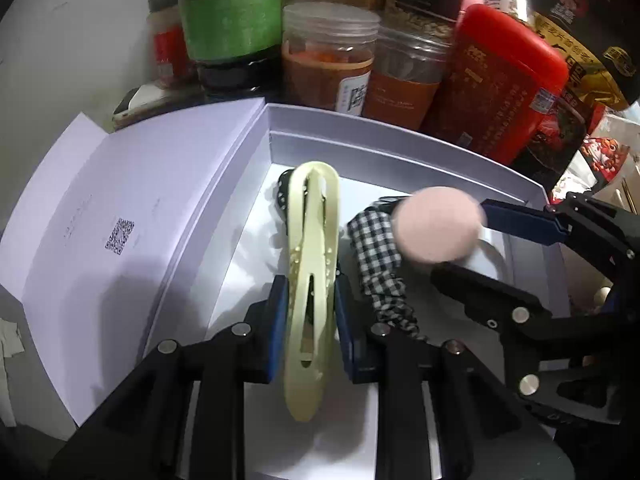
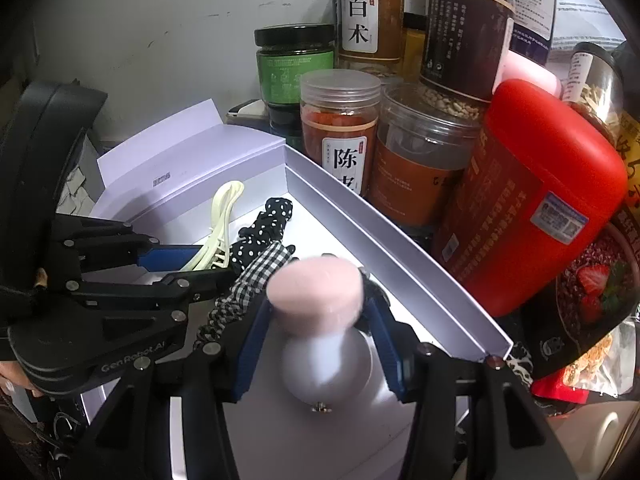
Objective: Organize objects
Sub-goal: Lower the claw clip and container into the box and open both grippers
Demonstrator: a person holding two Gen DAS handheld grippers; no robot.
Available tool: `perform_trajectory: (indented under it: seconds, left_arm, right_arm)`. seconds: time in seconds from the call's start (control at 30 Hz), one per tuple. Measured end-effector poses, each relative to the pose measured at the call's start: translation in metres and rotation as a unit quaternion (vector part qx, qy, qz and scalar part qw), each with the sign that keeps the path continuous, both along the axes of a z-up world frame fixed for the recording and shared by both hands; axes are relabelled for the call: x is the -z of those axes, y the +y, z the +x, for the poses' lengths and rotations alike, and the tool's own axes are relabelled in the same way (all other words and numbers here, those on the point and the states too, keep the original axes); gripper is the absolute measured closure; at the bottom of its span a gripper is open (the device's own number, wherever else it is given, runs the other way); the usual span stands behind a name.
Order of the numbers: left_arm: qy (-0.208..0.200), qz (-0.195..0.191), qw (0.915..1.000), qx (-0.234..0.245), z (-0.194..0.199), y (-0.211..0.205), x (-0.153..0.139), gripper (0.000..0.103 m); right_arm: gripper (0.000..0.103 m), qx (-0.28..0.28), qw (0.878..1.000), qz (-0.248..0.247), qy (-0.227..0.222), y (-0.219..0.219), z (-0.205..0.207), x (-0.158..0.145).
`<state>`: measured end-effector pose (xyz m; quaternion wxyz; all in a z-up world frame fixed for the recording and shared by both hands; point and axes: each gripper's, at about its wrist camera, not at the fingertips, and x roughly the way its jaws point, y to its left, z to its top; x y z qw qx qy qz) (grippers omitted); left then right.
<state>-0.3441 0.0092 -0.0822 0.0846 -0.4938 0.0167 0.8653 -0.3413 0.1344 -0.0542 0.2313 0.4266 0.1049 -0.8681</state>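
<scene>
My left tongs (image 1: 308,312) are clamped tight on the cream hair claw clip (image 1: 312,264), holding it low over the floor of the lavender gift box (image 1: 400,140), near the box's left wall; my right tongs (image 2: 320,320) stand partly open with blue pads pressing either side of the pink-topped white powder puff (image 2: 316,292), above the box floor toward its right wall. Inside the box, the checked scrunchie (image 1: 376,248) lies between the two tools and the polka-dot scrunchie (image 2: 264,228) sits just behind the clip. My worry: the two tongs are close together, so lowering either could knock the other or snag the checked scrunchie; and the puff, being soft and round, may squirt out if I squeeze unevenly. Both tongs point steeply downward into the box, converging from opposite sides.
</scene>
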Motion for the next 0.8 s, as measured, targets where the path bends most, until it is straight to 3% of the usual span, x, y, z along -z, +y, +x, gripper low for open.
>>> perform_trajectory:
  seconds: [0.1,0.33,0.5,0.63,0.8]
  left_arm:
    - [0.001,-0.005,1.0,-0.001,0.001,0.002,-0.001,0.08]
    - [0.01,-0.022,0.9996,-0.012,0.008,0.002,-0.009,0.073]
    - [0.03,-0.034,0.9988,-0.017,0.014,0.004,-0.023,0.055]
    - [0.036,-0.024,0.9989,-0.018,0.022,0.008,-0.037,0.055]
    - [0.058,-0.046,0.9971,-0.016,0.034,0.012,-0.059,0.055]
  right_arm:
    - [0.043,0.005,1.0,0.006,0.008,0.001,0.004,-0.003]
    - [0.042,0.01,0.999,0.022,0.033,-0.002,0.021,-0.015]
    - [0.039,0.017,0.999,0.023,0.039,0.004,0.024,-0.026]
    - [0.036,0.026,0.998,0.029,0.053,0.008,0.014,-0.041]
    - [0.034,0.04,0.996,0.024,0.071,0.019,0.036,-0.068]
